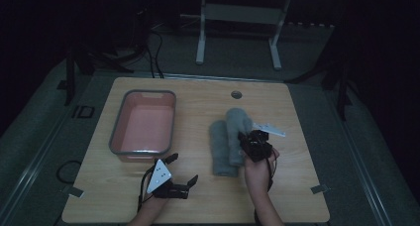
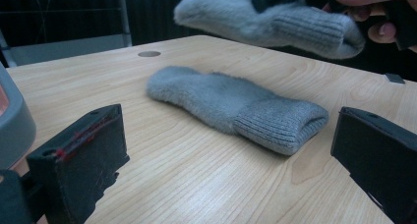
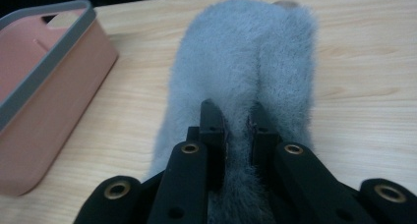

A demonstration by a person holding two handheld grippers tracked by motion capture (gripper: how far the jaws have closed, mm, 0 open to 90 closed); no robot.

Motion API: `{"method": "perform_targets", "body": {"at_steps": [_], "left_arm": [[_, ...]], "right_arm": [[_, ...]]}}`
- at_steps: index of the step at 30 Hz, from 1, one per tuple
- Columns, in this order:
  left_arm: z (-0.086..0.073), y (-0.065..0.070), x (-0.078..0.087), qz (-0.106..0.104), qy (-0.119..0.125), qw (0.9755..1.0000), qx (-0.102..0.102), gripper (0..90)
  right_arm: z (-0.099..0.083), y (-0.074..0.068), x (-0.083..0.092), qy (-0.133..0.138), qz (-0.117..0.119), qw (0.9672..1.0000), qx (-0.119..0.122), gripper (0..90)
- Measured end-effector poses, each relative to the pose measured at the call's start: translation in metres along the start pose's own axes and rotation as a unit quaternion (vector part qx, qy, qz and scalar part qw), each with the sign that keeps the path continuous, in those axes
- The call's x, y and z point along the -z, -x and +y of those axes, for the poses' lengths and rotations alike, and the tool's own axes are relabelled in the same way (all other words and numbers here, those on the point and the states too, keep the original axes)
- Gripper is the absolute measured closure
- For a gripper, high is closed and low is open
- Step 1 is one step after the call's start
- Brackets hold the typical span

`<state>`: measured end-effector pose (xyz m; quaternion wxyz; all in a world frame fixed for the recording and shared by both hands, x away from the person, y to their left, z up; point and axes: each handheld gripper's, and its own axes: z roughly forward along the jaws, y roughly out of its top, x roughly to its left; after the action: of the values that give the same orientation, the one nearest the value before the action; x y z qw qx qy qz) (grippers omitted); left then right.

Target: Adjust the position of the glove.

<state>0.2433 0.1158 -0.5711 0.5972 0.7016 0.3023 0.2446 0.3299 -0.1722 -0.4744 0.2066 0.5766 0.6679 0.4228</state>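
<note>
Off-task items on the counter

Pink tub, grey rim, at left of wooden counter; round hole near far edge; white frame on floor behind.

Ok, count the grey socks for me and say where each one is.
2. One grey sock lies flat on the table, right of the pink tub. The other sock is pinched in the right gripper, lifted above the first.

Bin left of two socks
</note>
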Motion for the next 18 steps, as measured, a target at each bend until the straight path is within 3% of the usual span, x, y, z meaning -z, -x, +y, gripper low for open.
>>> {"method": "perform_targets", "body": {"at_steps": [11,18], "left_arm": [[0.000,0.000,0.000,-0.001,-0.001,1.0000,0.001,0.7],[0.000,0.000,0.000,-0.002,-0.001,1.0000,0.003,0.7]], "right_arm": [[-0.016,-0.036,-0.029,-0.036,0.011,0.9993,0.002,81.4],[-0.030,-0.032,-0.044,-0.056,-0.008,0.9984,-0.002,81.1]]}}
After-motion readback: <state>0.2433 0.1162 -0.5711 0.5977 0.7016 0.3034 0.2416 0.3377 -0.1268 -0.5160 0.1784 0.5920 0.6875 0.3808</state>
